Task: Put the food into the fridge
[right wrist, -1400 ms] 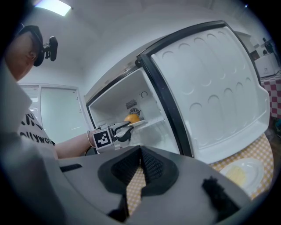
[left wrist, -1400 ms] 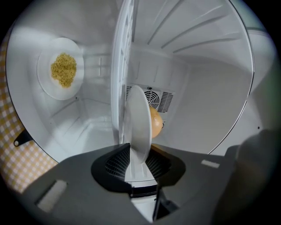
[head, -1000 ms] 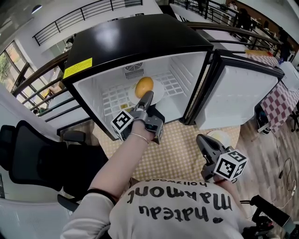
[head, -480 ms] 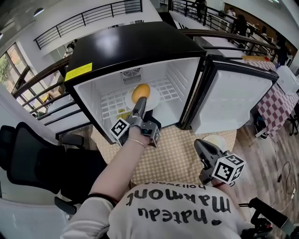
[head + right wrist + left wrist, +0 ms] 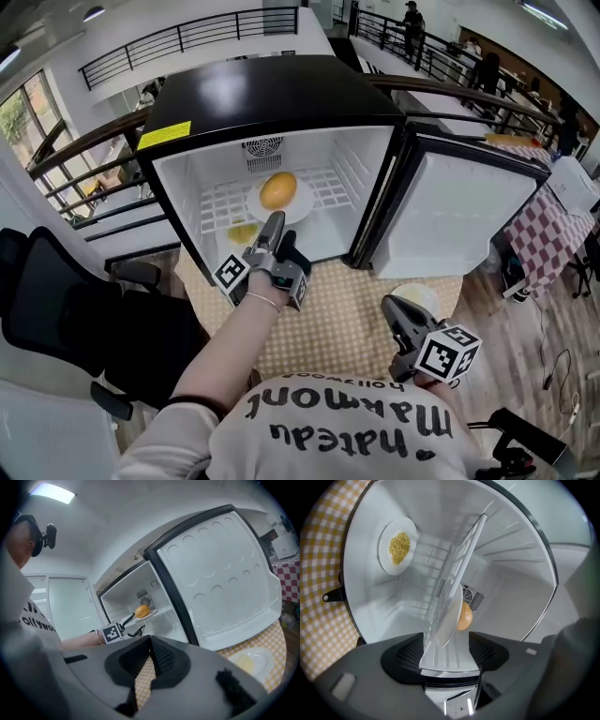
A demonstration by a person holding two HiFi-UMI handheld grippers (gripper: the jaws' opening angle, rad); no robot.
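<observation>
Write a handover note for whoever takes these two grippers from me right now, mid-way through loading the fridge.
Left gripper: at the mouth of the black fridge, jaws apart and closing, gripping nothing; only the shelf's front edge lines up between them.
Right gripper: low over the table, jaws together, empty.
Done: the white plate with round orange food sits on the white wire shelf; the white plate of yellow noodles lies on the fridge floor below.
Left: the white plate of pale yellow food is on the yellow checked tablecloth beside the right gripper. The fridge door stands open.
</observation>
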